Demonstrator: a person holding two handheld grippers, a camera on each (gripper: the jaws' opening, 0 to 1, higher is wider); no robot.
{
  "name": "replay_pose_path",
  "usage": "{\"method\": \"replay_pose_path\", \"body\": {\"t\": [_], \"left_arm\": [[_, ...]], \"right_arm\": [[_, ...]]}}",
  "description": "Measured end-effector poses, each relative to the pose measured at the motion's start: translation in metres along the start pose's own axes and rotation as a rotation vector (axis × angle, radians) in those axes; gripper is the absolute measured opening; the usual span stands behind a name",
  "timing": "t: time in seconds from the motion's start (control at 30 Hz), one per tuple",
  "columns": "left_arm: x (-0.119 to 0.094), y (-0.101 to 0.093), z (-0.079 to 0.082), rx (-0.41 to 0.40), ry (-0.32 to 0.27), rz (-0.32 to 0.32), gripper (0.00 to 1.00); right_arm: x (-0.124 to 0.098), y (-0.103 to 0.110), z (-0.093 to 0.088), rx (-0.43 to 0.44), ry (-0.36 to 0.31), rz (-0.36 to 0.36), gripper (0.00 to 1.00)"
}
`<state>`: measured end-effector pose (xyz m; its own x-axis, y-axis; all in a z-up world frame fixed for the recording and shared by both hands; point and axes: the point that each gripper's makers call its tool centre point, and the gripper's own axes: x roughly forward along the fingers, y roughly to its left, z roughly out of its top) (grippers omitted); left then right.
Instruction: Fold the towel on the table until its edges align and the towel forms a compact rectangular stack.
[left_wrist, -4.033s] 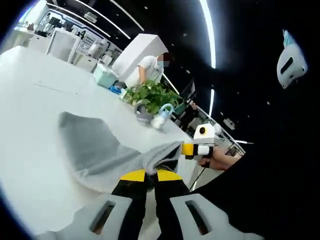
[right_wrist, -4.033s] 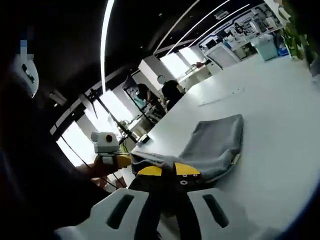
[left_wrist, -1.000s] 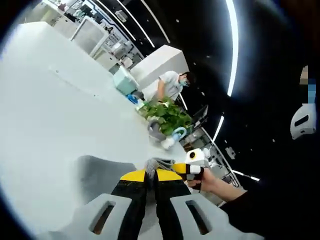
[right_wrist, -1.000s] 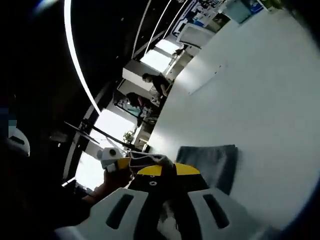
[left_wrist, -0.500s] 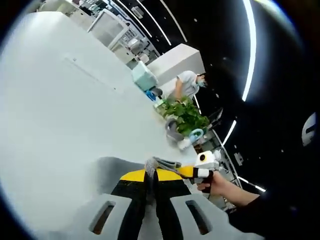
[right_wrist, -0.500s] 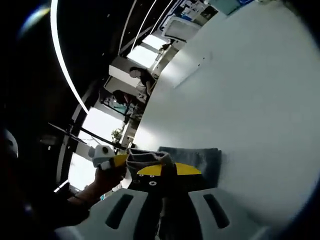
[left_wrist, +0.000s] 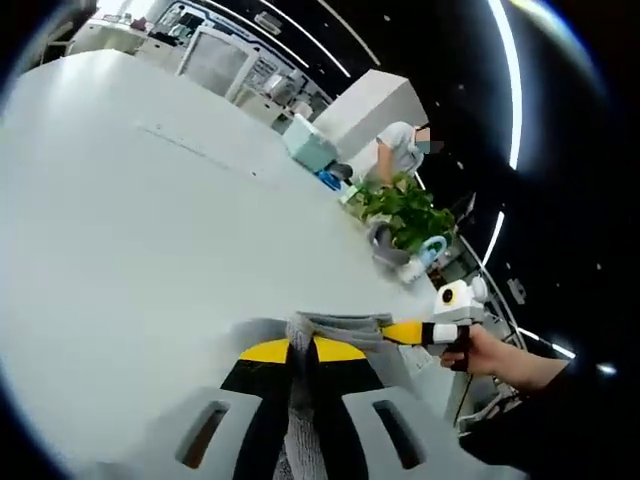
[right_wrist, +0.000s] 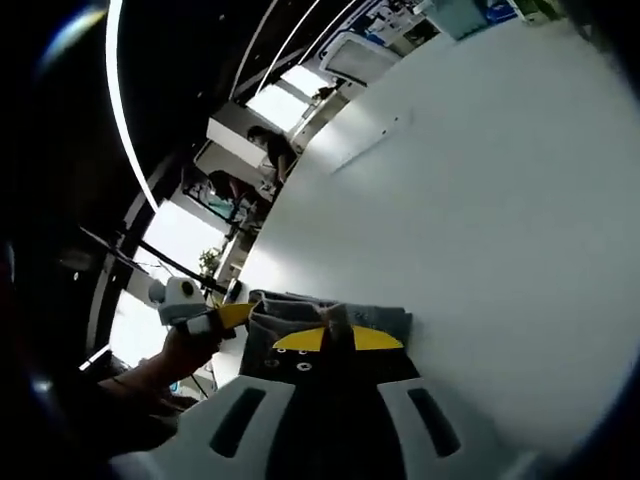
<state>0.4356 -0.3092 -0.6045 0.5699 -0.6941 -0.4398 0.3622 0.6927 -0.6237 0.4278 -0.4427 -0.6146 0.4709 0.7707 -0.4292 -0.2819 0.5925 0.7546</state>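
Observation:
The grey towel (left_wrist: 345, 325) lies bunched on the white table (left_wrist: 150, 230), just past my jaws. My left gripper (left_wrist: 302, 348) is shut on one corner of it, and cloth runs down between the yellow tips. My right gripper (left_wrist: 405, 332) comes in from the right, held by a hand, and pinches the same edge further along. In the right gripper view, my right gripper (right_wrist: 337, 338) is shut on the towel (right_wrist: 285, 312), with a tuft of cloth between the tips. My left gripper (right_wrist: 233, 316) grips the edge at the left.
A potted plant (left_wrist: 405, 212), a grey pot and a pale blue-handled thing (left_wrist: 425, 255) stand at the table's far right edge. A teal box (left_wrist: 310, 152) and a person (left_wrist: 400, 150) are beyond them. Bare tabletop (right_wrist: 480, 180) stretches ahead.
Both grippers have kept hold of the towel's edge and carried it forward and down towards the table. Much less grey cloth shows ahead of the jaws than four seconds ago.

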Motion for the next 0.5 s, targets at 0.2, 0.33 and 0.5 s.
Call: {"method": "replay_pose_path", "body": {"t": [0.2, 0.33, 0.5], "left_arm": [[0.002, 0.015, -0.004, 0.077, 0.016, 0.055, 0.11], [0.005, 0.021, -0.010, 0.116, 0.035, 0.083, 0.15], [0.005, 0.028, -0.012, 0.122, 0.048, 0.111, 0.16]], "right_arm": [[-0.001, -0.007, 0.000, -0.081, 0.007, -0.041, 0.06], [-0.006, -0.011, 0.006, -0.150, -0.014, -0.069, 0.07], [-0.024, 0.006, 0.031, -0.182, -0.146, 0.000, 0.01]]}}
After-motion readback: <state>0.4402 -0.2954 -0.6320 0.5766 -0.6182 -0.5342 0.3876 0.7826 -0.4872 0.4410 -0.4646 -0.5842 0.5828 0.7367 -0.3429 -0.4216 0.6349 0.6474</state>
